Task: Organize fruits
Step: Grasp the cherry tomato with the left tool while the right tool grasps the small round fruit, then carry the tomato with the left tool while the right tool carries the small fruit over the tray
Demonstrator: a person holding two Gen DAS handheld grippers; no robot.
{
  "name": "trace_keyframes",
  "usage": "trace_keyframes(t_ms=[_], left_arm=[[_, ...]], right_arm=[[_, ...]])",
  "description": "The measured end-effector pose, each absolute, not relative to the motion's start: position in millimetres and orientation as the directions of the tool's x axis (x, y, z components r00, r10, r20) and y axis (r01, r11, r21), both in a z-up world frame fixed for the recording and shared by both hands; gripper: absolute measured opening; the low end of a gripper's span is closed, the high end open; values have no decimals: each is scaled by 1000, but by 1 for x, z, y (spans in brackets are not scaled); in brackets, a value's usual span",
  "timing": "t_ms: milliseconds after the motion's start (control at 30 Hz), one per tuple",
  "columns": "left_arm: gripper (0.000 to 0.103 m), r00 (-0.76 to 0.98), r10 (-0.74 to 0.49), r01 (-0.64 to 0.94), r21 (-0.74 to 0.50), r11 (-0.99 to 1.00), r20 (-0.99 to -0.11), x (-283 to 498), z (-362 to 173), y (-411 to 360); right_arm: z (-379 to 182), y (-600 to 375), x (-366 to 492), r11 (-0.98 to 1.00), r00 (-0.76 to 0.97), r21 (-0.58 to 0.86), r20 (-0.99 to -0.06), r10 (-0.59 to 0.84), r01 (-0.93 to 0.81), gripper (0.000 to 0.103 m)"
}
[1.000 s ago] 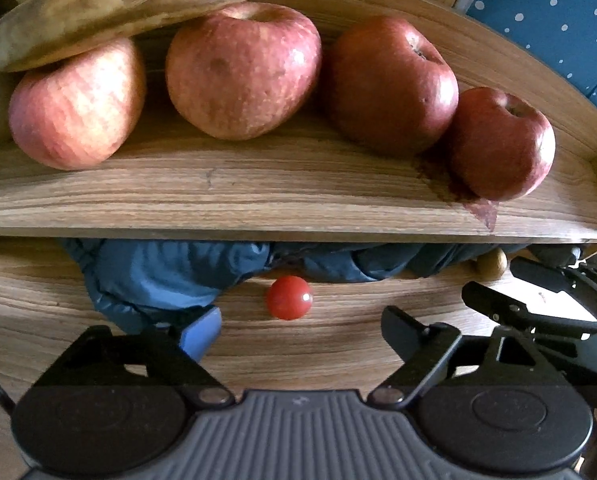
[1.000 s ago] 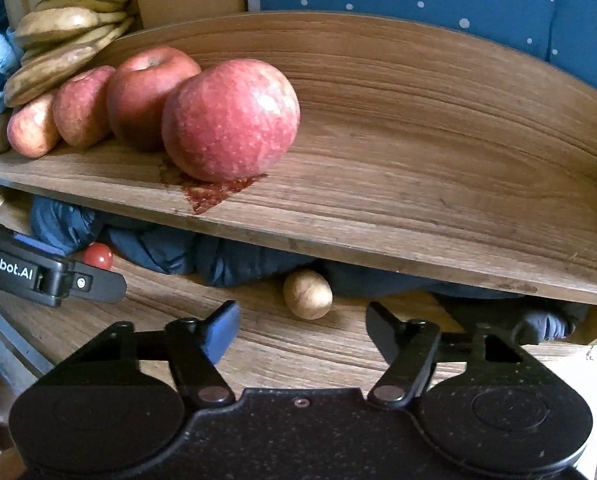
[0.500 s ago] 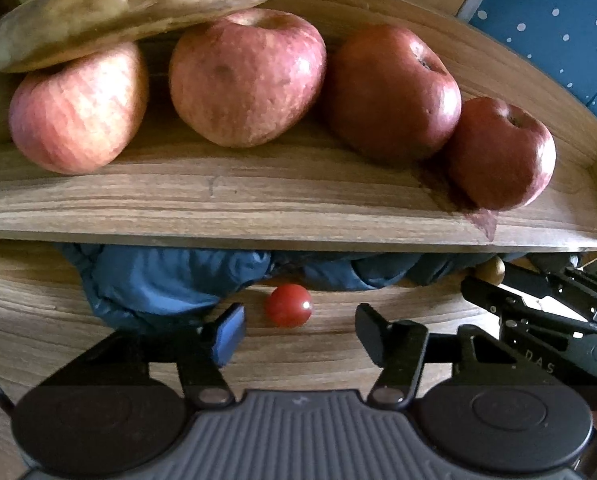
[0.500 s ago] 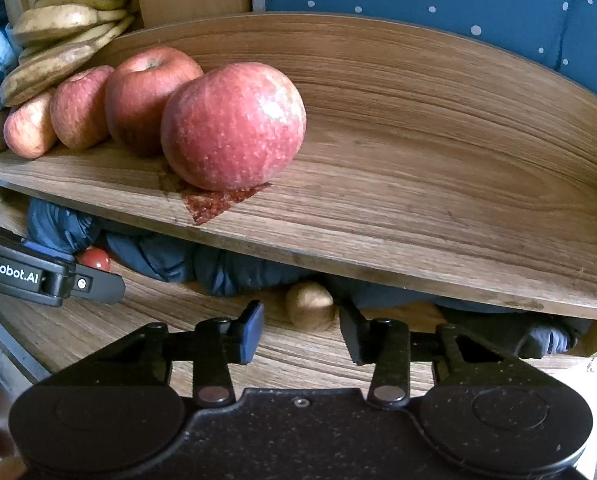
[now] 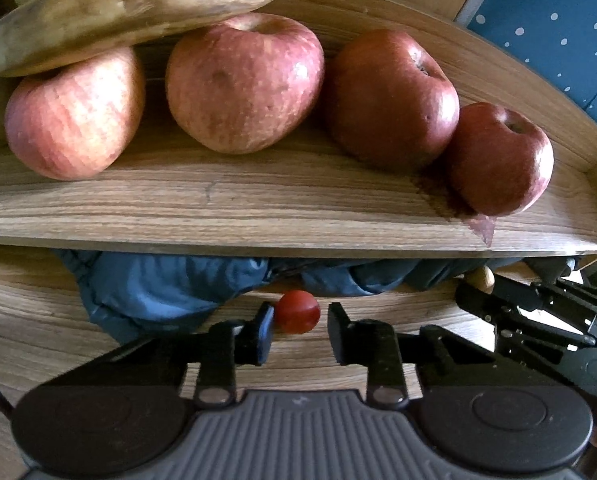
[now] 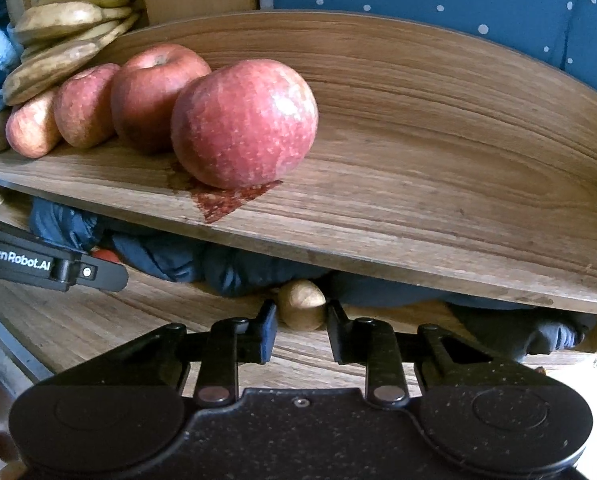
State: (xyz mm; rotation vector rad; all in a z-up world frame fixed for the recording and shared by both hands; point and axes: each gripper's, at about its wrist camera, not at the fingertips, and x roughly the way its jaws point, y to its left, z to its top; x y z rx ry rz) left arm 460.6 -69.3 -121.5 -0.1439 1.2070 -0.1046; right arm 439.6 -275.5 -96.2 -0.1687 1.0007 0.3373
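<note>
While you held both tools over the lower wooden shelf (image 5: 38, 320), the left gripper (image 5: 297, 322) had just been closing and its pads pinched the small red cherry tomato (image 5: 298, 312), which sat on that shelf just in front of the crumpled blue cloth (image 5: 158, 284). Your right gripper (image 6: 300, 320) had just been closing too, and it was clamped on the small tan round fruit (image 6: 300, 308), also on the lower shelf, right at the edge of the same dark blue cloth (image 6: 234, 272) under the upper board's front lip.

Above them, the curved wooden tray (image 5: 258, 208) carried the sorted fruit. Four red apples stood in a row along it: the pale one (image 5: 74, 116) nearest the tray's left end, then a second (image 5: 242, 84), a darker third (image 5: 390, 96), and the last (image 5: 498, 160) towards the middle, touching the third. In the right wrist view that last apple (image 6: 244, 124) rested beside a reddish stain (image 6: 234, 200) near the tray's front edge, and the tray's right half lay bare. Browned bananas (image 5: 130, 12) were piled at the left end, resting on the first apples. Behind the tray hung a blue dotted fabric (image 6: 458, 4).
</note>
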Motion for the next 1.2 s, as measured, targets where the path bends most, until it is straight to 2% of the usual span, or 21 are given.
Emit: trace_keyframes(t_ms=[100,600,1200], left_arm=[[26,352,-159,5,-168,986,-922,460,-122,-69],[26,333,-199,40,-196,980,-922,440,-120,-83],[26,381,-195,40,-194,980,-904,390,-87,-96]], right_arm=[[-95,-273,436,934,490,24,-846,210,-357,28],[-88,-249,406,905,454,77,-846,281,-417,28],[-66,-246,374,870,469,105,-808,357,-481,28]])
